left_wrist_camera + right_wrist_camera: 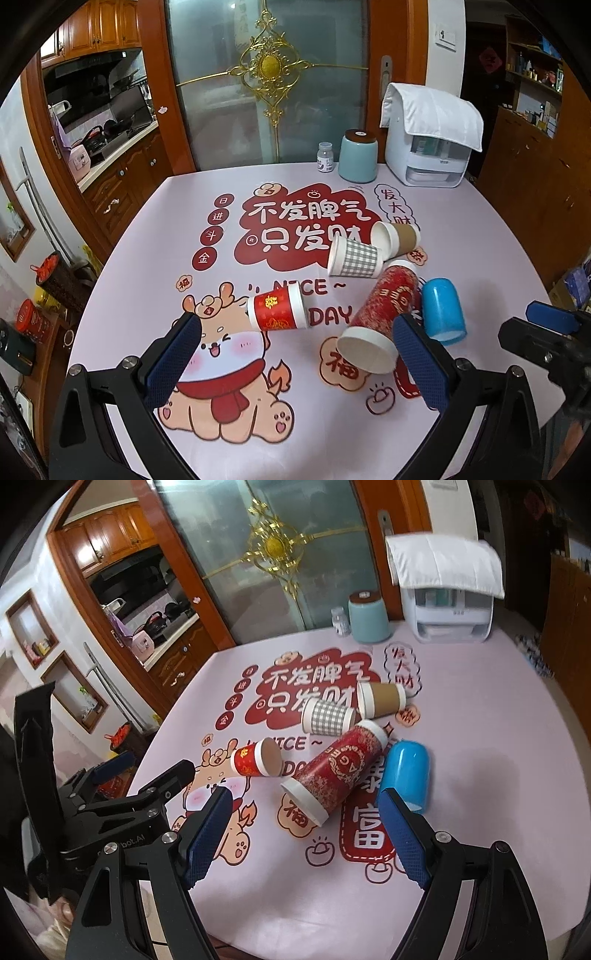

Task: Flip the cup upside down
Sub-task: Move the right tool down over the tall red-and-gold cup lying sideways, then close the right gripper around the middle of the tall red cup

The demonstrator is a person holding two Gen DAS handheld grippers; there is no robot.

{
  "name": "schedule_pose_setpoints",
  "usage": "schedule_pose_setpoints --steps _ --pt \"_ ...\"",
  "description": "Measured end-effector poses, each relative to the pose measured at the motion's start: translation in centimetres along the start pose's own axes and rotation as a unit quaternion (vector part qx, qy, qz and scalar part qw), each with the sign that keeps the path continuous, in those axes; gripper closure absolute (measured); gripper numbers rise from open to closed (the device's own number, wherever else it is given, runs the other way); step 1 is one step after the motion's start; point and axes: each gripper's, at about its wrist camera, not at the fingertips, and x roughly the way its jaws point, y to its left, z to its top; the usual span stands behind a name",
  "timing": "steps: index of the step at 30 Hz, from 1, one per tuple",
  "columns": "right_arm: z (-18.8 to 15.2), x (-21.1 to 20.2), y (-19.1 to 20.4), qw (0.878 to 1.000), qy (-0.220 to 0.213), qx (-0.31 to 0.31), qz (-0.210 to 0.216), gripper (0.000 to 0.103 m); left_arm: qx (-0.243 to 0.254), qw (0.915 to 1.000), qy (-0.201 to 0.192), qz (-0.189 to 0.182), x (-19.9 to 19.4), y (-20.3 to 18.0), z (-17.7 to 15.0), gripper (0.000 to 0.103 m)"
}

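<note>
Several cups lie on their sides on the printed tablecloth (147, 229): a small red cup (277, 309) (256, 762), a tall red patterned cup (380, 317) (334, 771), a blue plastic cup (441, 312) (406, 775), a grey checked cup (354, 257) (327, 717) and a brown sleeved cup (397, 237) (382, 698). My left gripper (295, 354) is open and empty, just short of the small red and tall red cups. My right gripper (306, 834) is open and empty, in front of the tall red cup's mouth. The right gripper also shows at the right edge of the left wrist view (546, 332).
At the table's far side stand a teal canister (357, 157), a small white bottle (325, 157) and a white appliance (432, 162) with a cloth on top. A glass door is behind. The left gripper (122, 790) shows at the left of the right wrist view.
</note>
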Motion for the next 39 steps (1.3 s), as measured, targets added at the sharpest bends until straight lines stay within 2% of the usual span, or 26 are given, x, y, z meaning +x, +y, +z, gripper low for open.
schedule_pose_setpoints --steps 7,12,19,22,25,29,39 --pt "2.4 7.1 -4.4 0.994 0.069 0.077 0.017 0.020 0.006 0.9985 0.051 -0.017 4.6 0.0 0.6 0.001" --pt "3.7 13.2 -8.1 0.982 0.115 0.144 0.035 0.020 -0.013 0.9951 0.084 -0.050 8.5 0.7 1.1 0.001" --pt "3.8 20.3 -9.7 0.954 0.175 0.232 0.071 0.020 -0.009 0.9937 0.109 -0.024 12.0 1.1 1.4 0.001" --pt "3.4 23.1 -10.3 0.944 0.195 0.260 0.066 0.020 0.003 0.9942 0.107 -0.011 12.5 1.0 1.4 0.001" --pt "3.2 24.8 -10.4 0.938 0.204 0.274 0.059 0.020 0.006 0.9940 0.109 -0.012 12.7 1.1 1.3 0.001" --pt "3.1 26.4 -9.9 0.936 0.213 0.277 0.043 0.020 0.008 0.9933 0.114 -0.016 13.3 1.3 1.3 0.001" --pt "4.1 28.0 -8.6 0.942 0.211 0.260 -0.014 0.022 0.007 0.9931 0.115 -0.021 13.7 1.1 1.1 0.001"
